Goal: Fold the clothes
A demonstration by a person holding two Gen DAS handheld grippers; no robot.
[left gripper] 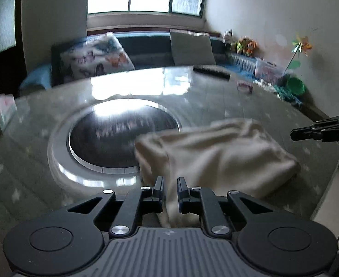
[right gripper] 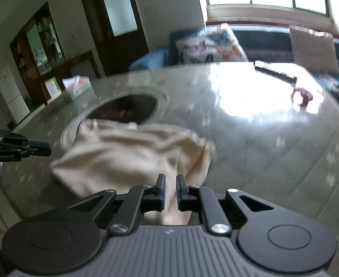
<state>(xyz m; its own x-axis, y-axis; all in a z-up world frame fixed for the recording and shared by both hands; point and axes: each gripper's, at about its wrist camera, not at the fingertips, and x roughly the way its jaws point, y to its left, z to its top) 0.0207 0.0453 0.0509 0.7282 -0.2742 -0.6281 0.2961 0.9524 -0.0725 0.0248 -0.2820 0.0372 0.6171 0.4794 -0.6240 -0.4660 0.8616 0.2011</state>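
A cream garment [left gripper: 215, 152] lies bunched on the glossy round table [left gripper: 42, 161], partly over the dark centre disc [left gripper: 123, 133]. My left gripper [left gripper: 170, 184] is shut on the garment's near edge, cloth running between its fingers. My right gripper [right gripper: 170, 182] is shut on another near edge of the same garment [right gripper: 128, 157]. The right gripper shows at the right edge of the left wrist view [left gripper: 319, 131]; the left gripper shows at the left edge of the right wrist view [right gripper: 22, 149]. Both views are motion-blurred.
A tissue box [left gripper: 3, 110] stands at the table's left. A dark remote [left gripper: 212, 71] and a small pink object [left gripper: 244, 86] lie at the far side. A sofa with cushions [left gripper: 98, 55] and a window are behind the table.
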